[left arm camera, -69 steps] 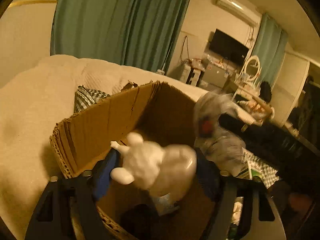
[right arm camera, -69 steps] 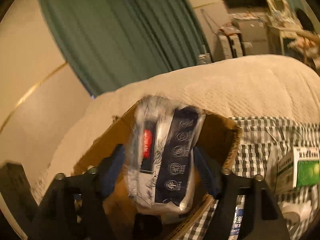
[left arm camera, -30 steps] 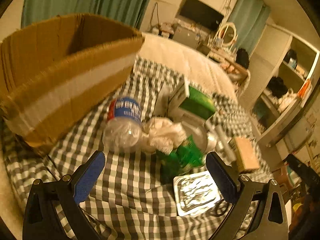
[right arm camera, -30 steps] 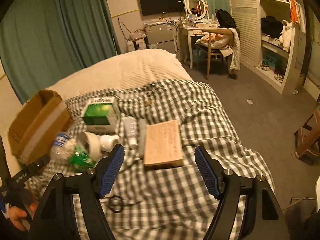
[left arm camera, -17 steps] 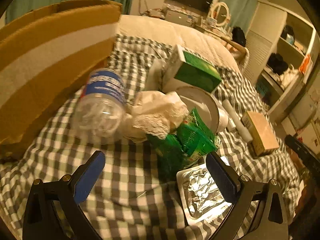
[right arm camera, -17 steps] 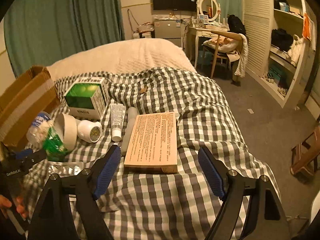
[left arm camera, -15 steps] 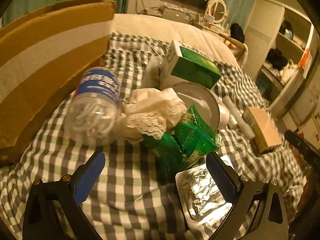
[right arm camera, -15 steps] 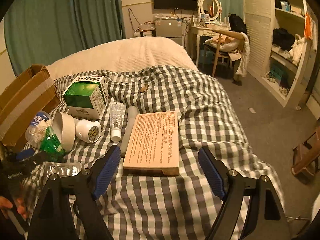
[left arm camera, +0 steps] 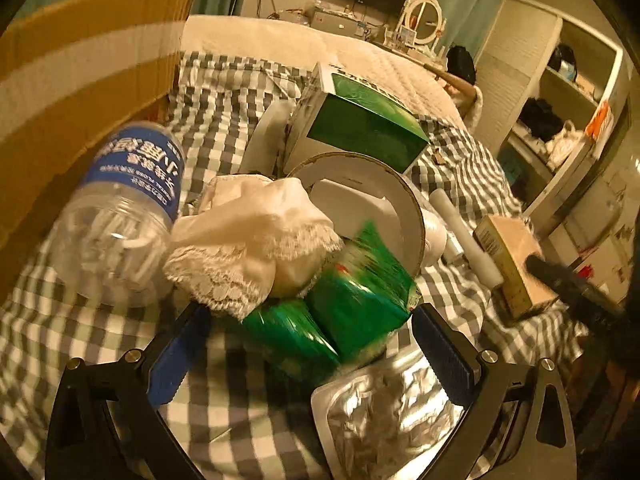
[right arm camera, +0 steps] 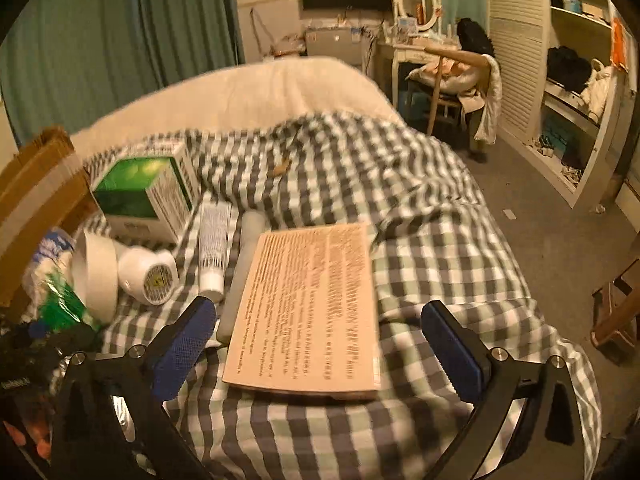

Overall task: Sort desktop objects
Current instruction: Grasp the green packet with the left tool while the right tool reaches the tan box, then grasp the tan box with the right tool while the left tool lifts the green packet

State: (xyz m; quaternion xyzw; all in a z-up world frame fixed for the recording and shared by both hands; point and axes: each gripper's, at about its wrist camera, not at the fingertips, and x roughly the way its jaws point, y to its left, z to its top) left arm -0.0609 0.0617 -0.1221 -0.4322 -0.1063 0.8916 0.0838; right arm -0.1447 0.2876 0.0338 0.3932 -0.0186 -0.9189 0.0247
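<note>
My left gripper [left arm camera: 312, 344] is open, its blue pads either side of a crumpled green packet [left arm camera: 340, 308] on the checked cloth. A white lace cloth [left arm camera: 248, 240] lies just beyond, with a clear water bottle [left arm camera: 120, 208] to its left and a silver foil pack [left arm camera: 384, 420] under the right finger. My right gripper [right arm camera: 316, 344] is open and low over a flat tan box [right arm camera: 312, 304], its pads flanking the near end. The cardboard box [left arm camera: 80, 60] stands at the far left.
A green and white carton [right arm camera: 144, 192], a tape roll [right arm camera: 96, 276], a small white jar [right arm camera: 148, 276], a white tube [right arm camera: 214, 240] and a pale stick [right arm camera: 244, 264] lie left of the tan box. Floor, chair [right arm camera: 452, 92] and shelves are to the right.
Both grippers have let go of the items they held over the cardboard box and swung back to the cloth. Each has since dropped closer, the left to the green packet, the right to the tan box.
</note>
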